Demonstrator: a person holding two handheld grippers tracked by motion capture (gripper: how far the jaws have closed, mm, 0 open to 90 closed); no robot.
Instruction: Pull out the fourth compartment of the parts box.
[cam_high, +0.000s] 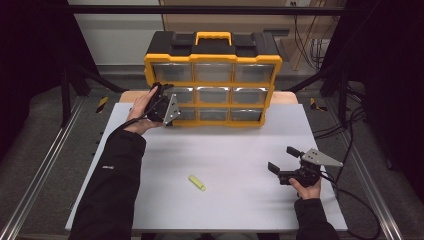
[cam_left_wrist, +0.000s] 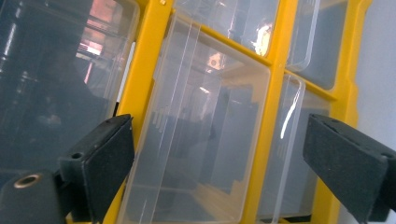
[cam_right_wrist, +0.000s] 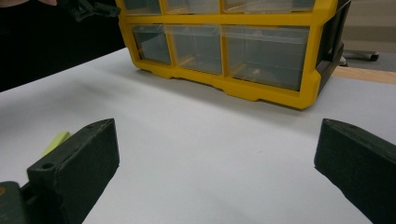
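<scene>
While the yellow drawer cabinet (cam_high: 213, 80) stands at the table's (cam_high: 225, 150) far edge, the left hand-held gripper (cam_high: 162, 107) sits close against its lower-left clear drawers (cam_left_wrist: 201, 140), jaws wide and holding nothing — apparently about to open one. Closing on a drawer front likely comes next; the right hand-held gripper (cam_high: 286, 159) waits open and empty, near a small yellow-green piece (cam_high: 197, 183).

Counter (cam_high: 240, 165): you face a pale grey top, with a strip of wooden edge (cam_high: 285, 96) showing at its far side.
Floor (cam_high: 50, 120): grey carpet lies on both sides of you.
Rails (cam_high: 35, 170): metal rails run along the counter's left and right.
Frame (cam_high: 67, 90): black posts and braces stand at the far corners.
Back wall (cam_high: 115, 40): pale, with wooden panelling at the right.
Cables (cam_high: 307, 40): black leads hang at the far right.
Light: dim at both sides, brighter over the counter.
</scene>
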